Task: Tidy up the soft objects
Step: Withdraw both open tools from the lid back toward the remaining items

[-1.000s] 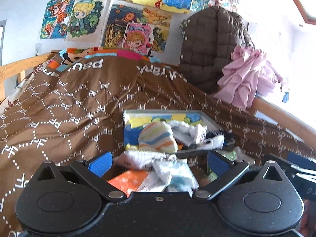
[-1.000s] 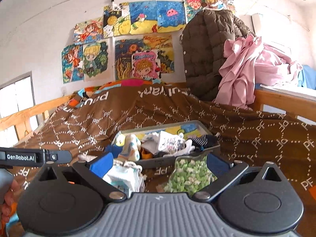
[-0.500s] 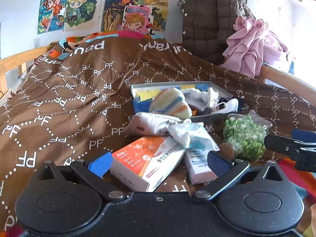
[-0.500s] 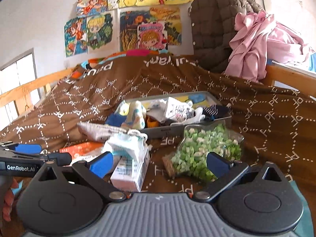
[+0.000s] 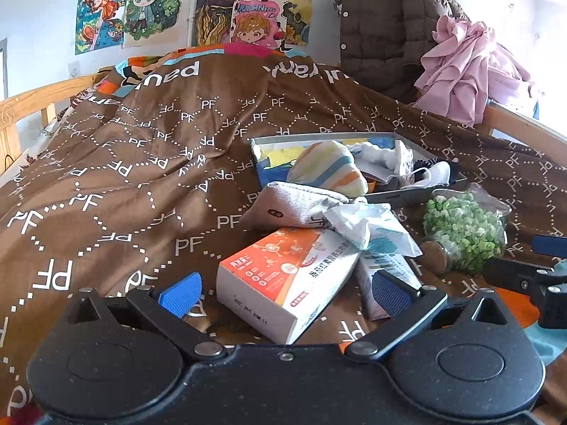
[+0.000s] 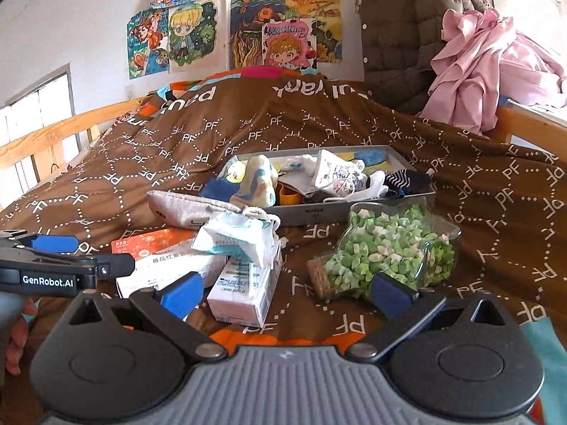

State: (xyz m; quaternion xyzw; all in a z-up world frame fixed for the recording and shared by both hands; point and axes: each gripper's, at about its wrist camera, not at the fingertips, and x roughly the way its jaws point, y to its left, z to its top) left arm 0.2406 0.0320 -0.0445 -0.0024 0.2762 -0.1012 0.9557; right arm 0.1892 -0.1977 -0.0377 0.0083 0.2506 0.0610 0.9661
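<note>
A grey tray (image 5: 400, 196) (image 6: 319, 210) full of socks and soft items rests on the brown bedspread, a striped sock bundle (image 5: 327, 168) at its near left corner. In front of it lie a grey pouch (image 5: 290, 205) (image 6: 184, 207), a crumpled tissue pack (image 5: 368, 225) (image 6: 237, 232), an orange-and-white box (image 5: 283, 279) (image 6: 156, 244) and a smaller white box (image 6: 248, 283). My left gripper (image 5: 283, 292) stands open just short of the orange box, holding nothing. My right gripper (image 6: 287, 292) is open too, with the white box and the jar's cork (image 6: 319, 276) ahead between its fingers.
A glass jar of green pellets (image 5: 464, 233) (image 6: 389, 248) lies on its side right of the boxes. The brown bedspread (image 5: 124, 177) spreads wide to the left. Wooden bed rails (image 6: 53, 138) run along both sides. A brown jacket (image 6: 400, 35) and pink cloth (image 6: 475, 71) hang at the back right.
Both grippers have drawn back from the tray and tilted downward, so the boxes, pouch and jar now show in front of them. Neither has taken hold of anything.
</note>
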